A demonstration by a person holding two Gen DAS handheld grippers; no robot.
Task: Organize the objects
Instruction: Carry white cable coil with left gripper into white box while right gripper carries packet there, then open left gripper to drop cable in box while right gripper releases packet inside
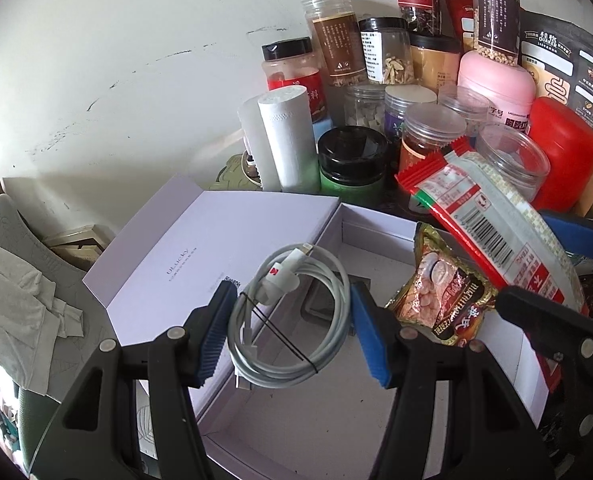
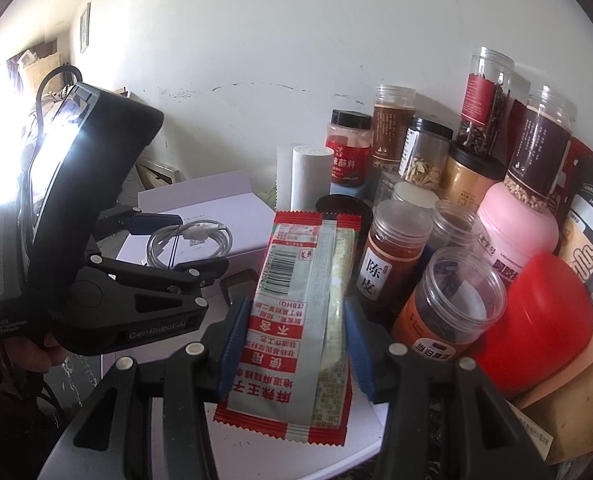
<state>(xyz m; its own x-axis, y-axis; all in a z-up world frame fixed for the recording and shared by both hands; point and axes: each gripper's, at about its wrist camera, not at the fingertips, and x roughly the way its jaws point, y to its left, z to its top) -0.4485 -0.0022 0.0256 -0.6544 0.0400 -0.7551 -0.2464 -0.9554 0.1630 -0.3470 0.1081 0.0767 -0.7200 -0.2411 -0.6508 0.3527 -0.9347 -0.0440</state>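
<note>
My left gripper is shut on a coiled white cable and holds it over an open white box; the box lid stands open to the left. The cable also shows in the right wrist view, held by the left gripper. My right gripper is shut on a red and white snack packet, above the box's right side. That packet reaches into the left wrist view. A brown snack bag lies at the box's right edge.
Several jars and bottles crowd the back right against the white wall. A white paper roll, a black-lidded green jar, a pink tub and a red lid stand close by. Grey cloth lies left.
</note>
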